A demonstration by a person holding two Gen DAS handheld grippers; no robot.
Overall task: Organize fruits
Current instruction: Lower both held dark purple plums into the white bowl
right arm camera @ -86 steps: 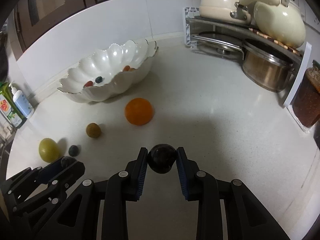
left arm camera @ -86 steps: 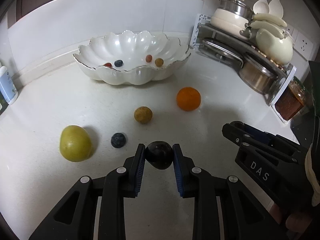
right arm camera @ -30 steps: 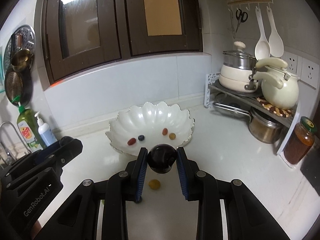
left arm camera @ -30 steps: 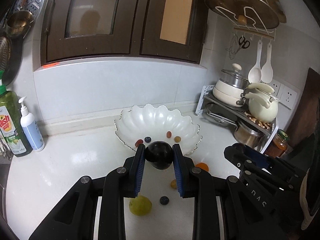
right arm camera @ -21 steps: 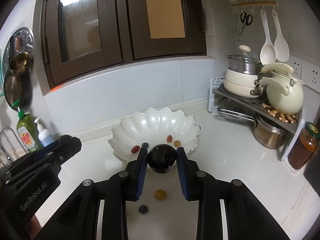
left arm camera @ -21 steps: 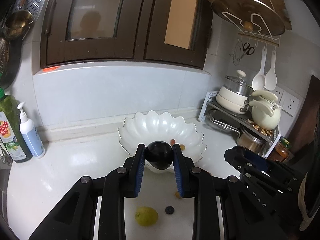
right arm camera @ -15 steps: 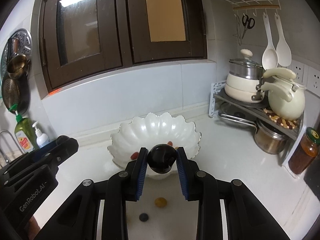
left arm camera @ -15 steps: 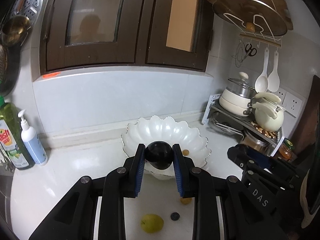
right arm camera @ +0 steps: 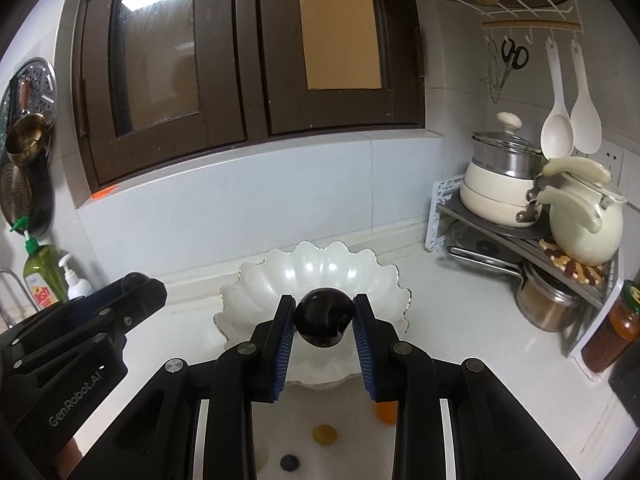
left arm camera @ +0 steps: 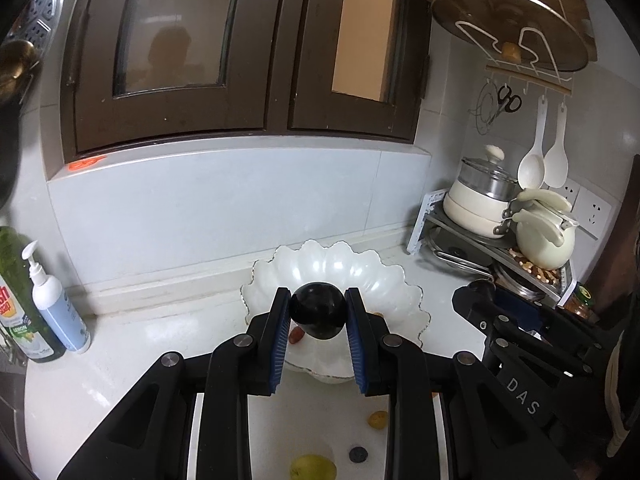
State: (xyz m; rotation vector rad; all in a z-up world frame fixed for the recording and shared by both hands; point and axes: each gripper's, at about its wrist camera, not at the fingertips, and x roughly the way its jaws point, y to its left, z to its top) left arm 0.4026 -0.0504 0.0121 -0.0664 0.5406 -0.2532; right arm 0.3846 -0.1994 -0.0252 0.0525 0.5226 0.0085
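My left gripper [left arm camera: 318, 316] is shut on a dark plum [left arm camera: 319, 314], held high above the counter in front of the white scalloped bowl [left arm camera: 372, 276]. My right gripper [right arm camera: 324, 322] is shut on another dark plum [right arm camera: 325, 321], also raised in front of the bowl [right arm camera: 256, 284]. A red fruit [left arm camera: 296, 335] lies in the bowl. Below on the counter lie a green-yellow fruit [left arm camera: 313, 467], a blueberry [left arm camera: 357, 454], a small yellow-brown fruit [left arm camera: 377, 420] and an orange [right arm camera: 385, 411], partly hidden by my fingers.
A rack with pots and a cream kettle [right arm camera: 580, 220] stands at the right, a jar [right arm camera: 614, 328] beside it. Soap bottles [left arm camera: 48, 304] stand at the left by the wall. Dark cabinets [left arm camera: 240, 52] hang above.
Both grippers have risen and moved towards the bowl with their plums; the bowl now sits right behind the fingertips, and the loose fruits have dropped to the bottom of the views.
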